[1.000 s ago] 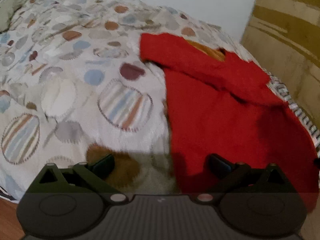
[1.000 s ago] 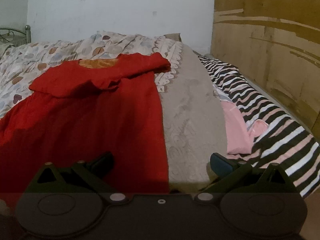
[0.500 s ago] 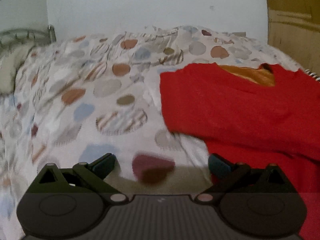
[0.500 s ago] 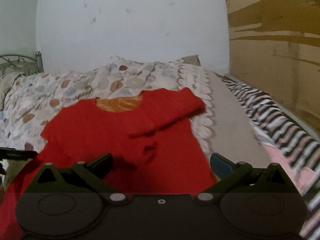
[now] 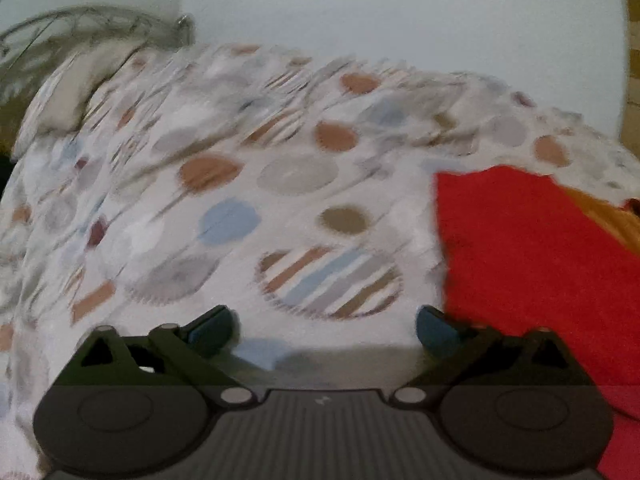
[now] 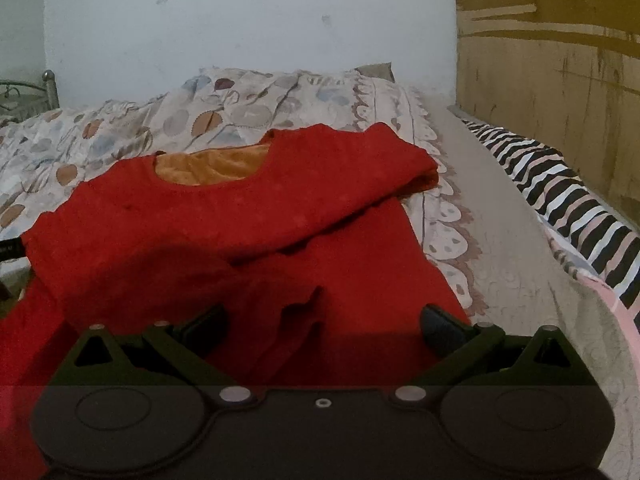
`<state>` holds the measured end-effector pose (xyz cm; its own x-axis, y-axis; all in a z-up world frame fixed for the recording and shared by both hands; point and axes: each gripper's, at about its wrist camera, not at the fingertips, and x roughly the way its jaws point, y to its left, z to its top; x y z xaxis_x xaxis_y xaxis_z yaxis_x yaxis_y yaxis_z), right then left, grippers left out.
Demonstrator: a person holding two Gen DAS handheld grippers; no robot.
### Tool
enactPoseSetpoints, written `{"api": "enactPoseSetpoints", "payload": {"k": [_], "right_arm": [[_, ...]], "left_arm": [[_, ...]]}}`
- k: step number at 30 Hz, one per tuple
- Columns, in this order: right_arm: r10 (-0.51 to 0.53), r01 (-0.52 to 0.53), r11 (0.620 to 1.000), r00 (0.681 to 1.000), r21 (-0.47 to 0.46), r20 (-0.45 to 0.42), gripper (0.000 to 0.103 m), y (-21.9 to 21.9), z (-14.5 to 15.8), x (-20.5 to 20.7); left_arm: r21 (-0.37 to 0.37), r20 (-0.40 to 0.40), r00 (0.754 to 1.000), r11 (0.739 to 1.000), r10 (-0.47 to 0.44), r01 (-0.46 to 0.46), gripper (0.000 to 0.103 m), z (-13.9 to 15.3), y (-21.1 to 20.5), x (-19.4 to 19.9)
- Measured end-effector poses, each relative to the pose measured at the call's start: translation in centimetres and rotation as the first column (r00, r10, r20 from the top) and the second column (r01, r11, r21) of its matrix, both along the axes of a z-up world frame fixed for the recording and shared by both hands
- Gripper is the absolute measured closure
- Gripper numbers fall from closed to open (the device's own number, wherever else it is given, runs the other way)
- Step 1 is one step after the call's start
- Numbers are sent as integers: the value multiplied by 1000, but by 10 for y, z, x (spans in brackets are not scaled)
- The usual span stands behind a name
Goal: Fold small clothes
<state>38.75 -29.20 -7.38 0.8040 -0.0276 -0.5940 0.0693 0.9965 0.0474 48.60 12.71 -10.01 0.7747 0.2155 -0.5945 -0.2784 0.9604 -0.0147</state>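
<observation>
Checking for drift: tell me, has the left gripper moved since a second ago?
Yes. The left gripper swung left: the red garment now sits further right.

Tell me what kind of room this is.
Most likely a bedroom in a home. A red garment lies spread on a bed covered by a spotted quilt, a metal bed frame stands at the far end, and striped bedding lies along a wooden panel.

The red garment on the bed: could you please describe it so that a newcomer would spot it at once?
Start from the bed's dotted quilt, with a striped blanket along the wooden wall. The red garment lies flat on the quilt, one sleeve folded across its chest. It is the only plain red piece, with an orange lining showing at the neckline.
</observation>
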Motion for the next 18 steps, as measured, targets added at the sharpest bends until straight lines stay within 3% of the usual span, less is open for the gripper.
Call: {"api": "enactPoseSetpoints", "payload": {"k": [3,7,11,18], "right_arm": [[13,-13,1000,1000,3,17,0,-2,3,-6],[35,-39,998,994,39,103,0,-18,15,-34],[47,-42,998,988,-37,150,0,-37,24,-80],[23,-22,1000,998,-19,55,0,-77,15,-154]], "left_arm": [[-46,14,1000,999,-6,7,2,7,10,-14],[-82,27,999,996,-28,30,0,19,13,-51],[-118,59,993,987,-104,110,0,30,10,-103],[-199,63,947,926,-316,322,0,31,-12,-198]]}}
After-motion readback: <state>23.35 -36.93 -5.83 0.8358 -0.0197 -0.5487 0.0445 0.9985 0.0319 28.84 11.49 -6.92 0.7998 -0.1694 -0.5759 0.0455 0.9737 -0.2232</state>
